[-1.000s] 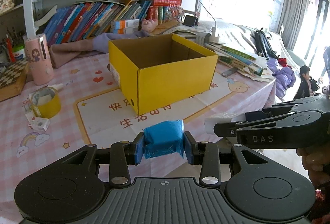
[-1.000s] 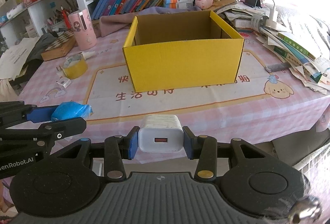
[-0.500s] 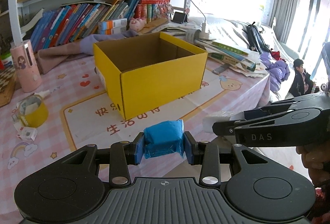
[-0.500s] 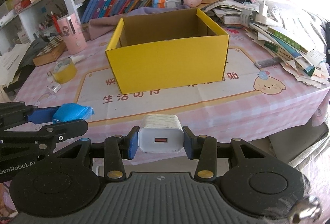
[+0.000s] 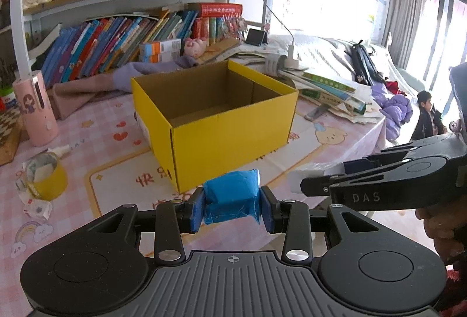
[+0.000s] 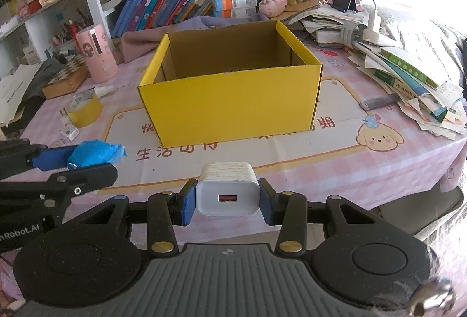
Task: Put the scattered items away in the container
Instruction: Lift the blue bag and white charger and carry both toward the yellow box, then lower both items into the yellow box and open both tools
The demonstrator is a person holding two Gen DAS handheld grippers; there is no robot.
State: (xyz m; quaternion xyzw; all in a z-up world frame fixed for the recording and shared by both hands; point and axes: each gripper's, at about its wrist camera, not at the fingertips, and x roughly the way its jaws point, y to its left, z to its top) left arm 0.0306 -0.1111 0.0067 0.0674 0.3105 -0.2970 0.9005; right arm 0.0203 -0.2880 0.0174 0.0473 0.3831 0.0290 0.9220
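An open yellow cardboard box (image 5: pixel 233 136) (image 6: pixel 233 109) stands on the pink tablecloth ahead of both grippers. My left gripper (image 5: pixel 231 207) is shut on a blue wrapped packet (image 5: pixel 230 195), held above the table's near edge; it also shows in the right wrist view (image 6: pixel 93 154). My right gripper (image 6: pixel 227 204) is shut on a white USB charger (image 6: pixel 227 194), also held short of the box. The charger shows at the right of the left wrist view (image 5: pixel 312 178). The part of the box's inside that I see is bare.
A yellow tape roll (image 6: pixel 84 109) and a small white packet (image 6: pixel 70 131) lie left of the box. A pink cylinder (image 6: pixel 97 57) and a chessboard (image 6: pixel 67 76) stand at back left. Stacked books and papers (image 6: pixel 408 77) fill the right side. A grey clip (image 6: pixel 379 102) lies nearby.
Both grippers have moved closer to the box and a little higher, each still holding its item. The box looks larger and more central in both views.
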